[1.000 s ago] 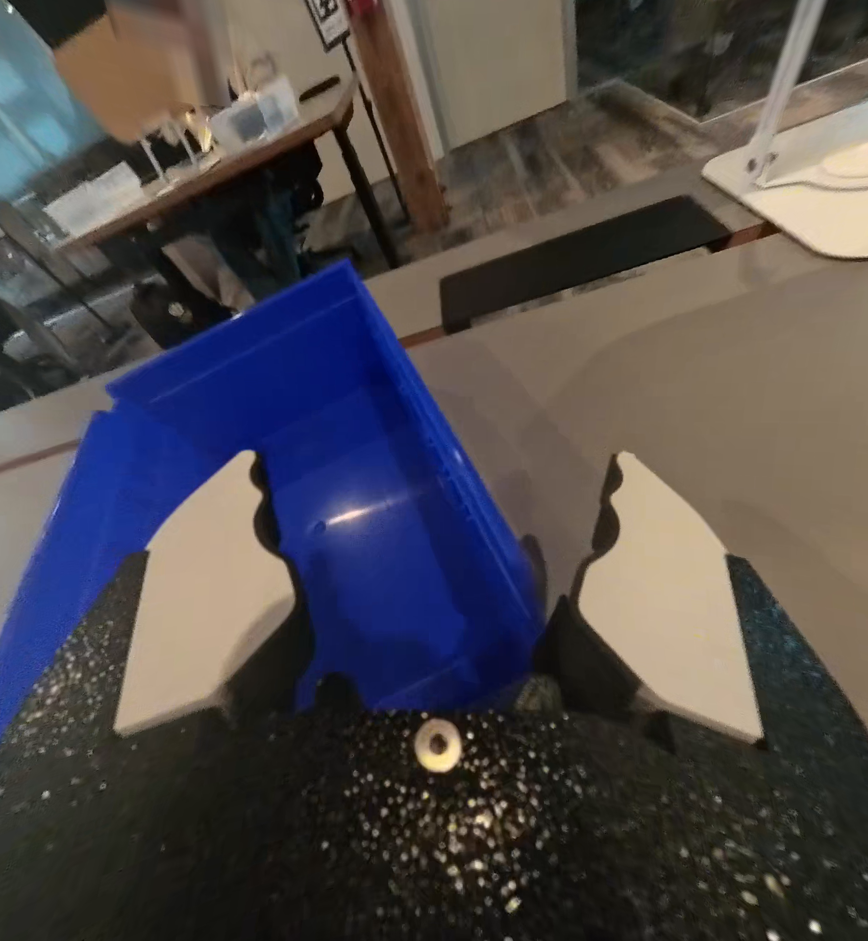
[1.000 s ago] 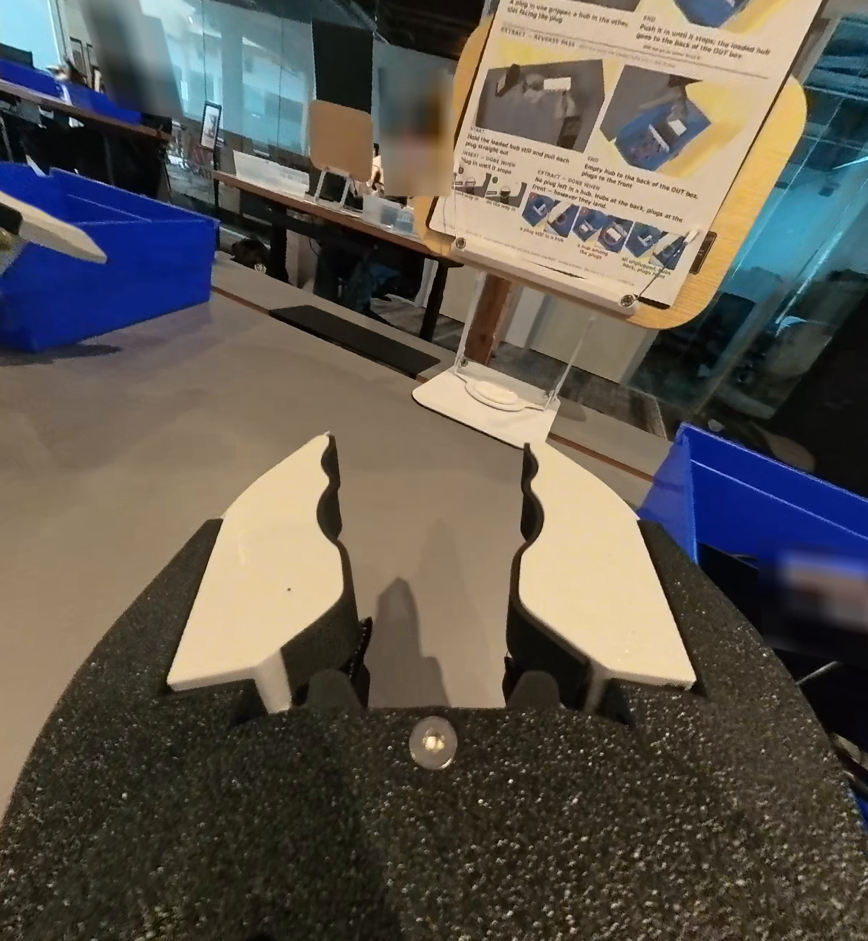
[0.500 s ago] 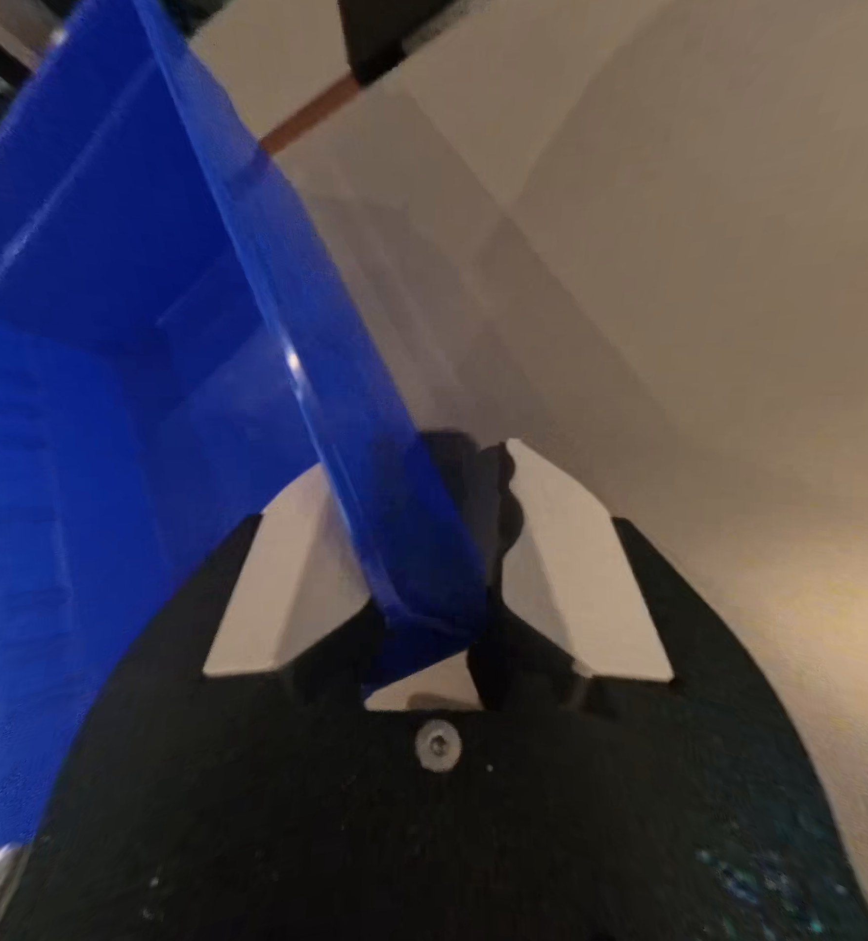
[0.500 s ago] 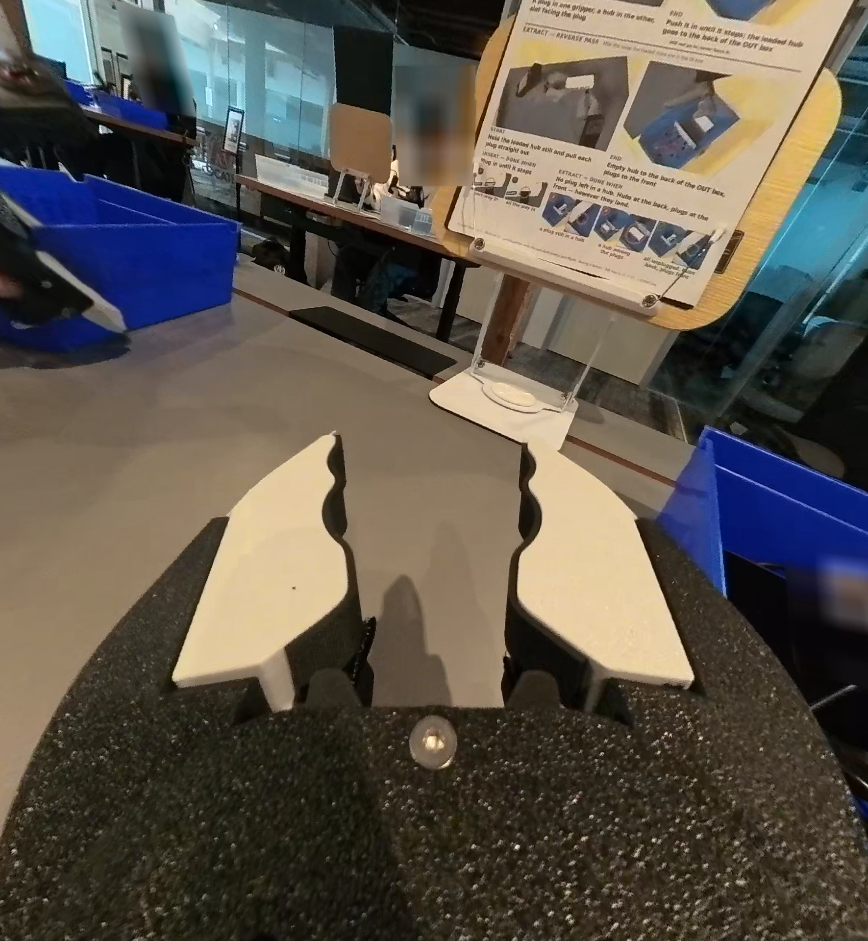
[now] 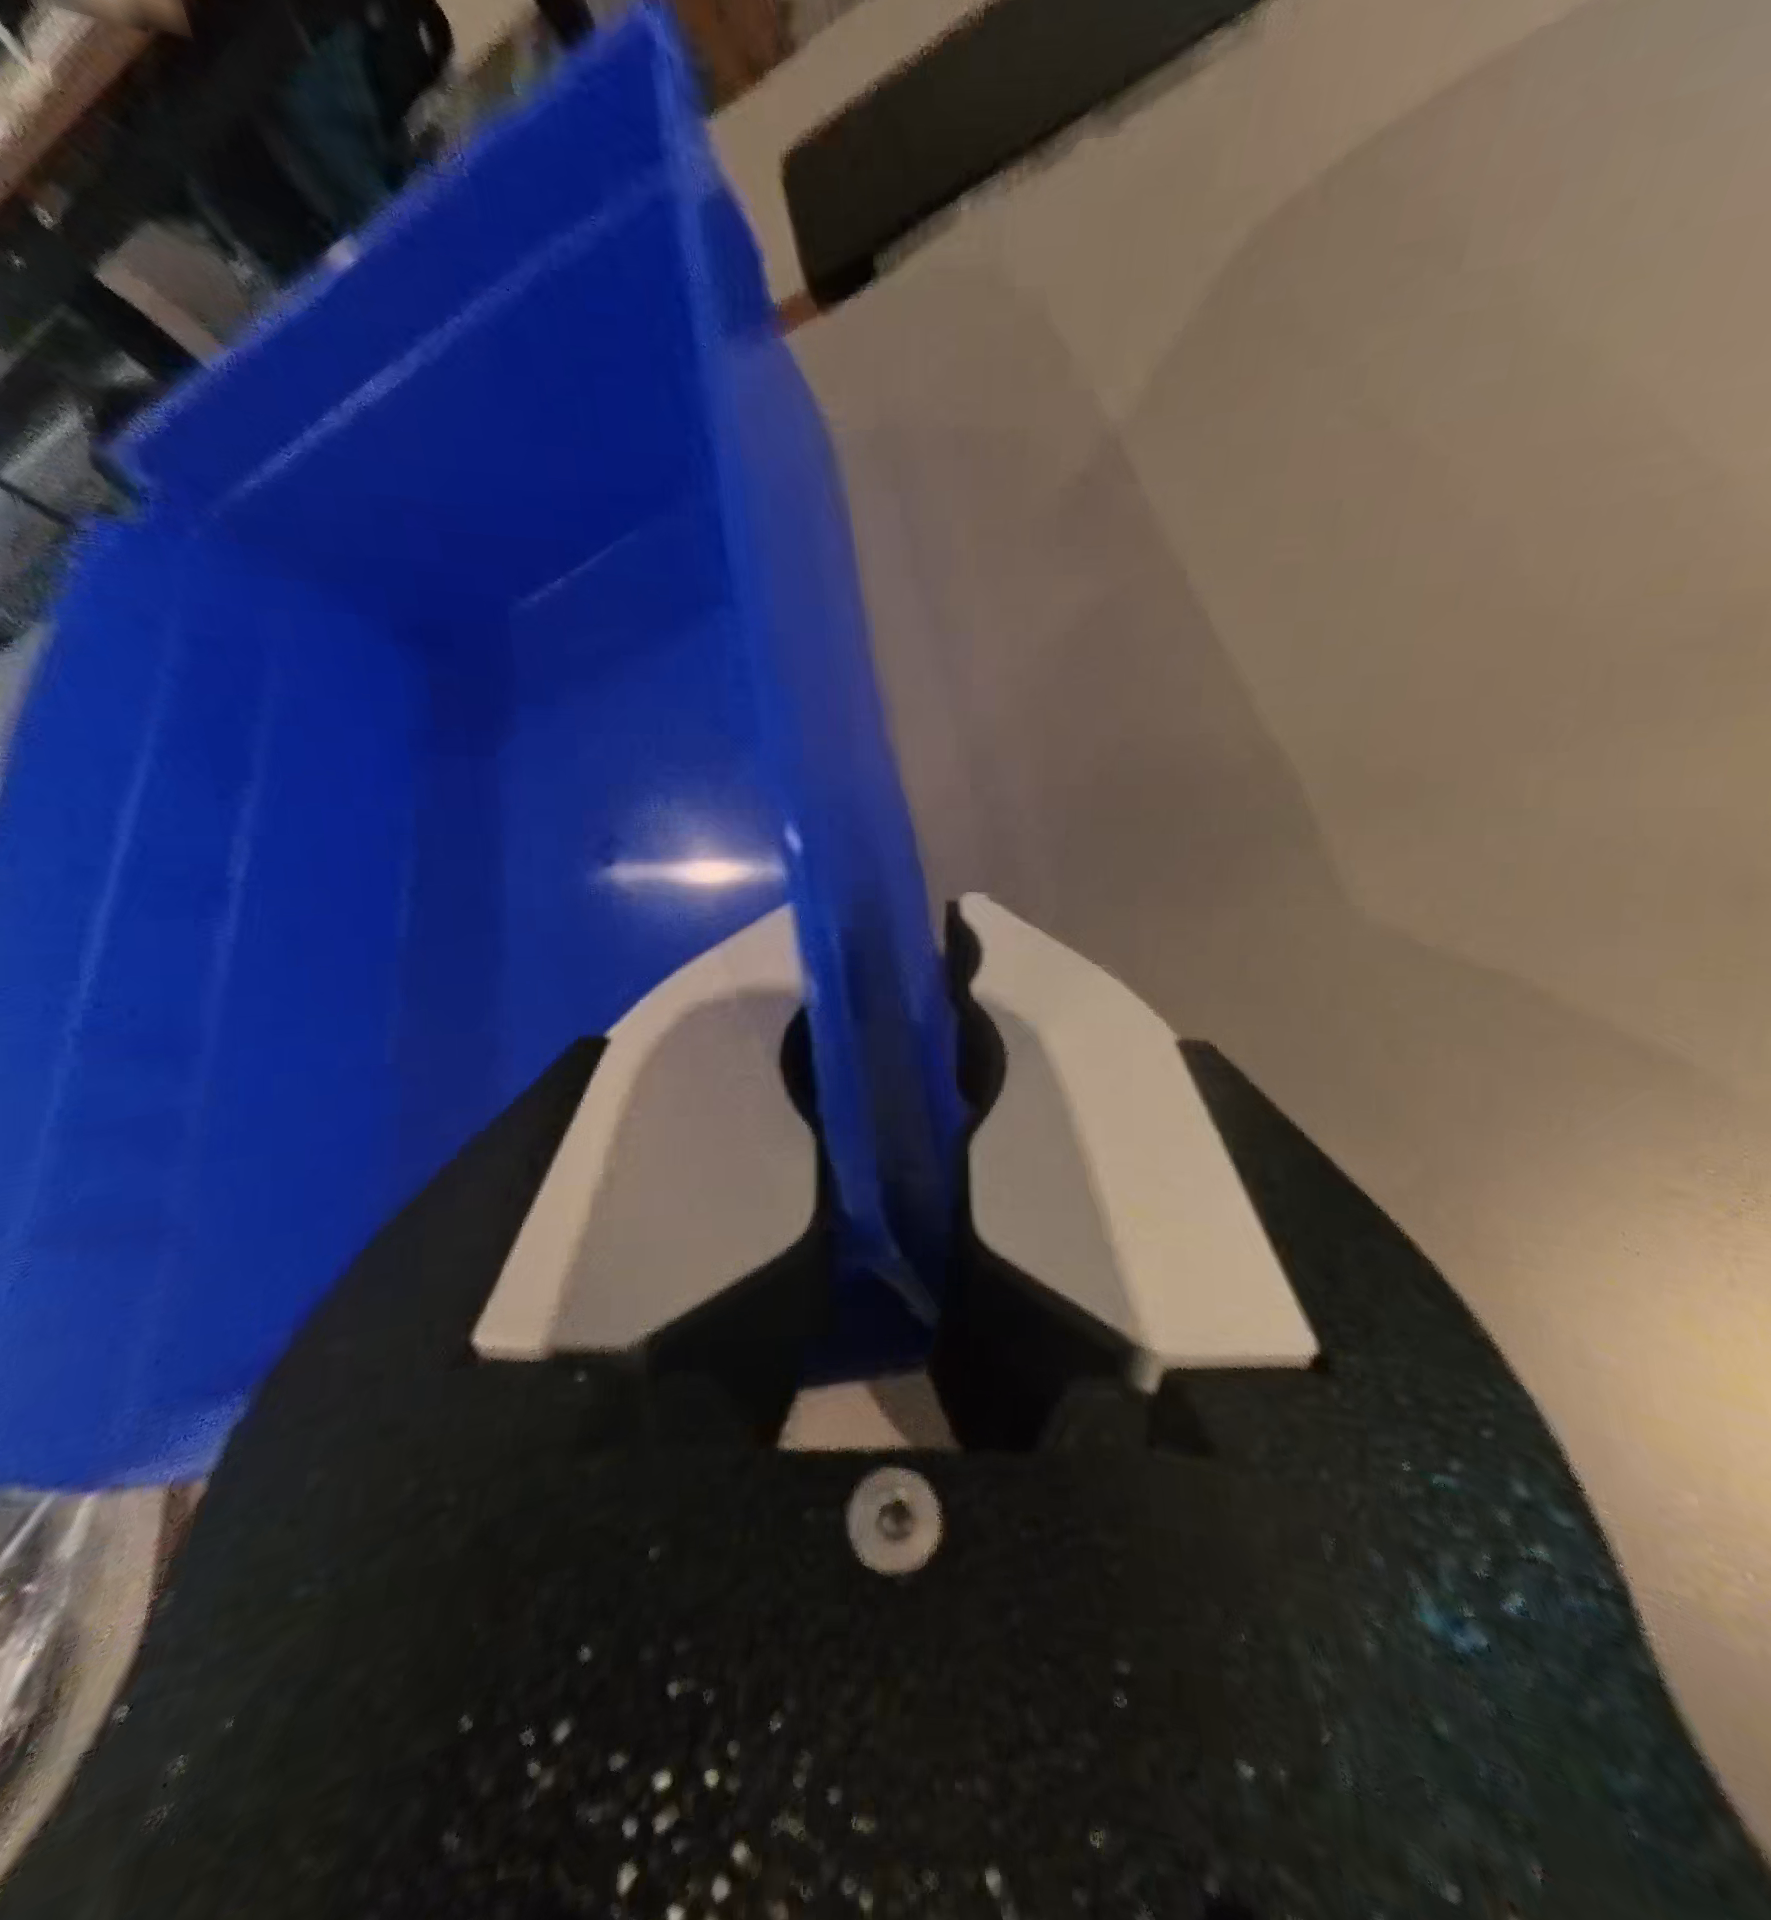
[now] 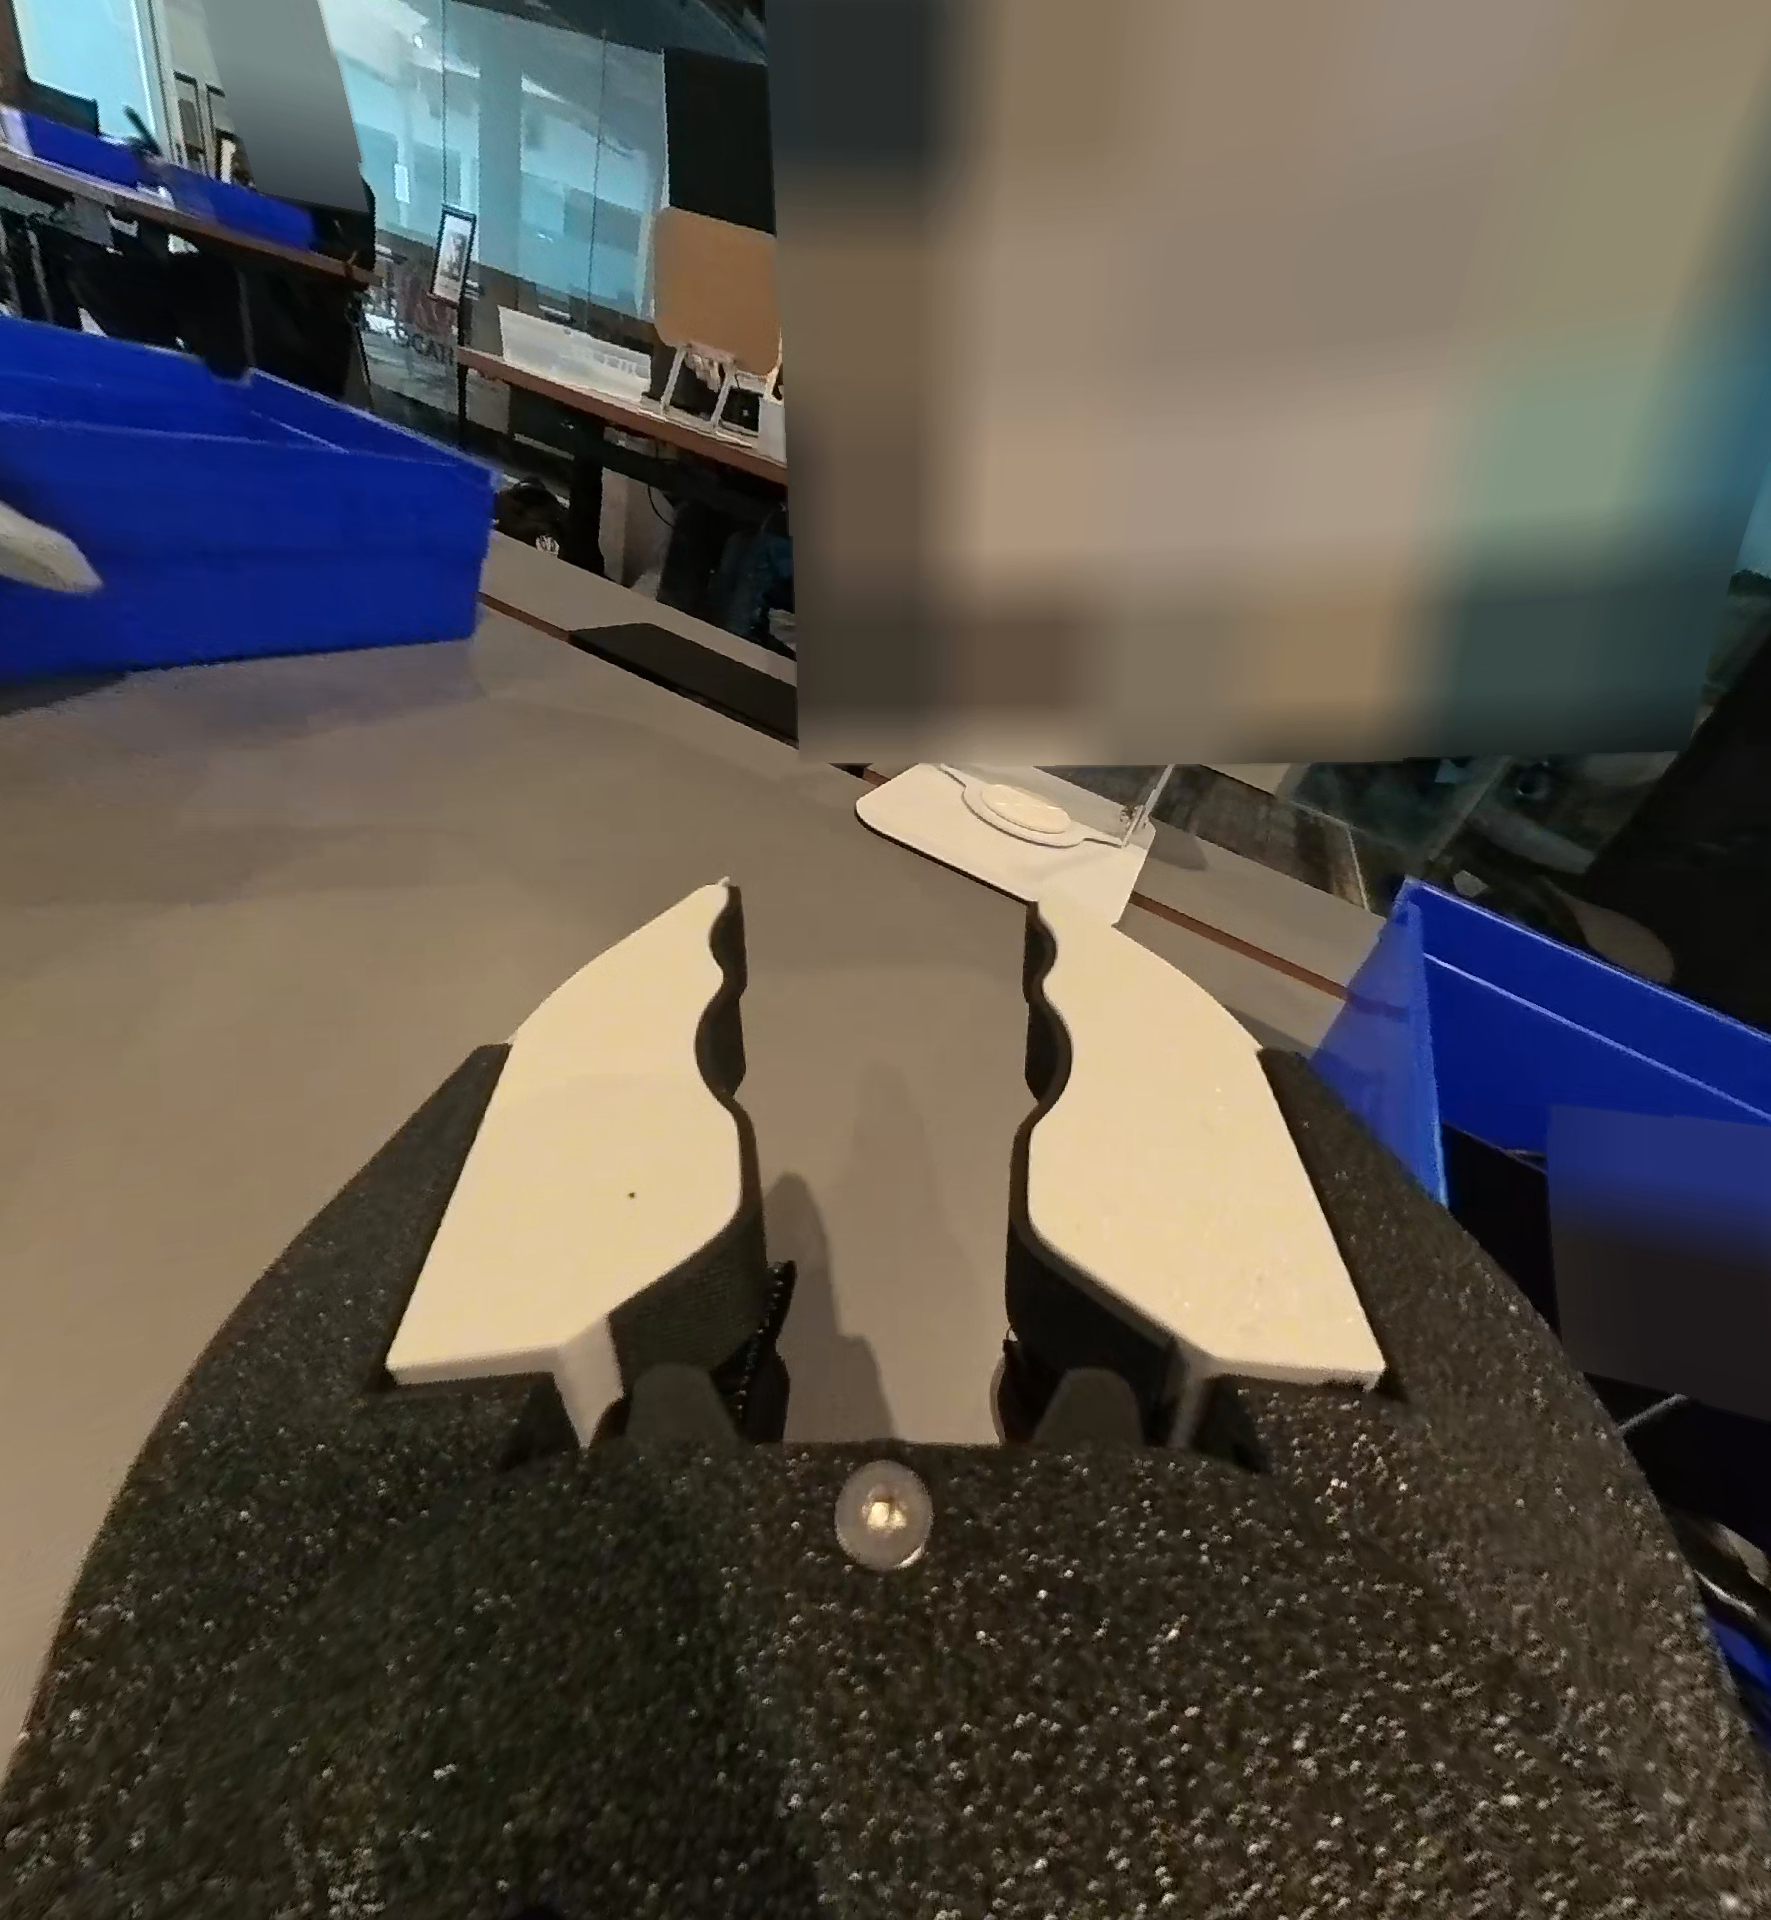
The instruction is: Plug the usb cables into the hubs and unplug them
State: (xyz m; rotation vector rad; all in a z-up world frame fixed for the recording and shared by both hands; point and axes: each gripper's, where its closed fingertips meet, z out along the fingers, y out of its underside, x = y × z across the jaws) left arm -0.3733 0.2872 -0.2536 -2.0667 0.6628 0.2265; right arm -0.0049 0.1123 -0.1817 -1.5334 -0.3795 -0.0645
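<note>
While the left gripper [image 5: 876, 1049] clamps its fingers on the right wall of the blue bin [image 5: 361, 831] filling the frame's left, the right gripper [image 6: 883, 914] hovers wide open above the grey desk [image 6: 237, 894]; no cables or hubs can be made out.

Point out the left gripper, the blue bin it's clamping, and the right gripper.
left gripper [image 5: 876, 1039]: left wrist view, between its fingertips.
blue bin [image 5: 361, 831]: left wrist view, inner floor.
right gripper [image 6: 881, 914]: right wrist view, between its open fingertips.
</note>
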